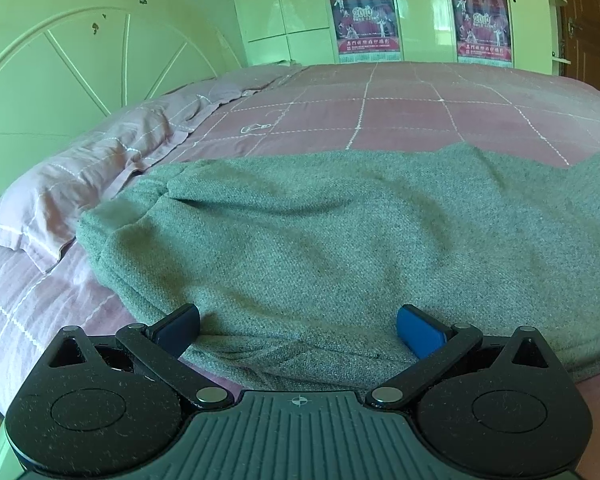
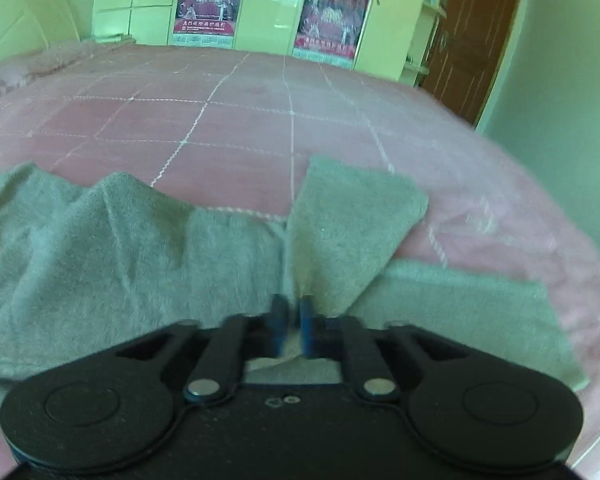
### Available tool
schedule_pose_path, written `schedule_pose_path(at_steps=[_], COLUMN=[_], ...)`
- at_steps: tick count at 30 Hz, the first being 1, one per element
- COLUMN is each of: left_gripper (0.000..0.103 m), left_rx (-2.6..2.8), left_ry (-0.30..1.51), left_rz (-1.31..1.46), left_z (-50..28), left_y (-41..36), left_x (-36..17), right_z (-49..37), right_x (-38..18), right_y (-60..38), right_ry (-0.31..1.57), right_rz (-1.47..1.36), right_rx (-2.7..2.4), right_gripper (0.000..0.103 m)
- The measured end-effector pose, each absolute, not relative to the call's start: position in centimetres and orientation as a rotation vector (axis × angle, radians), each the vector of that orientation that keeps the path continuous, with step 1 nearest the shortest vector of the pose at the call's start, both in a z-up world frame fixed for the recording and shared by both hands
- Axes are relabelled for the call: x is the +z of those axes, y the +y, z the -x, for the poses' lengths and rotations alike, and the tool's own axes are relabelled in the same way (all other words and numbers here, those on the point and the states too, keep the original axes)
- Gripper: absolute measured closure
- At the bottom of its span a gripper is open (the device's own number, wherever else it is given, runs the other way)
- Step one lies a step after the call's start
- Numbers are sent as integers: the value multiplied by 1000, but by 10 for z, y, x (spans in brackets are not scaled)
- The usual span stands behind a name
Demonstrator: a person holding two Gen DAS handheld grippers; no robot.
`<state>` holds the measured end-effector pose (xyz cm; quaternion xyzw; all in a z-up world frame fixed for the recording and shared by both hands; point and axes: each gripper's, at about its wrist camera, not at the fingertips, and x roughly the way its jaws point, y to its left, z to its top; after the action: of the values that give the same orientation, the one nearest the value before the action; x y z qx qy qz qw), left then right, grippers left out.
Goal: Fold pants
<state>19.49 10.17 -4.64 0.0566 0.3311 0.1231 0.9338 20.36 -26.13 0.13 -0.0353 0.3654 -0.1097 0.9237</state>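
One right hand-held gripper (image 2: 295,316) pinches grey pants (image 2: 140,248) on bed (image 2: 260,120).

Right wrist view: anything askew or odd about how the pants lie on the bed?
Yes. The grey pants are rumpled, not flat: the right gripper, shut on a pinch of fabric, pulls up a tented fold that stands crooked against the pink bedspread. No damage shows. The picture is motion-blurred.

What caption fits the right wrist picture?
Right gripper pinches the gray pants on the pink bed, one pant leg flipped up.
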Motion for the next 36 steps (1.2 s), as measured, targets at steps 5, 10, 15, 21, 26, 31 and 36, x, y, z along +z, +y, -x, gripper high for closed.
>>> schedule_pose_path(at_steps=[5,10,15,21,26,31,36], left_gripper=[0,0,0,0,0,0,0], left_rx=[262,270,293,264,264,261,260], left_ry=[678,666,670,651,679,702,701], left_rz=[-154,-198,-176,-194,-210,-227,-253], left_z=[-195,-191,-186,-183,-187,-191,-190], left_y=[96,90,88,79,76,75,72], left_x=[-44,-40,-38,-35,-42,-41,-38], right_z=[-159,-137,-140,-165,-209,-221,-152], right_x=[-12,4,19,19,7,5,22], right_y=[-293,-293,-283,-270,-255,-282,-327], right_ry=[773,687,622,622,666,705,641], right_rz=[-135,-148,-55,69,260,217,-79], right_rx=[-238,-199,-156,-130,-176,-247,-301], right_gripper=[103,95,91,87,79,103,103])
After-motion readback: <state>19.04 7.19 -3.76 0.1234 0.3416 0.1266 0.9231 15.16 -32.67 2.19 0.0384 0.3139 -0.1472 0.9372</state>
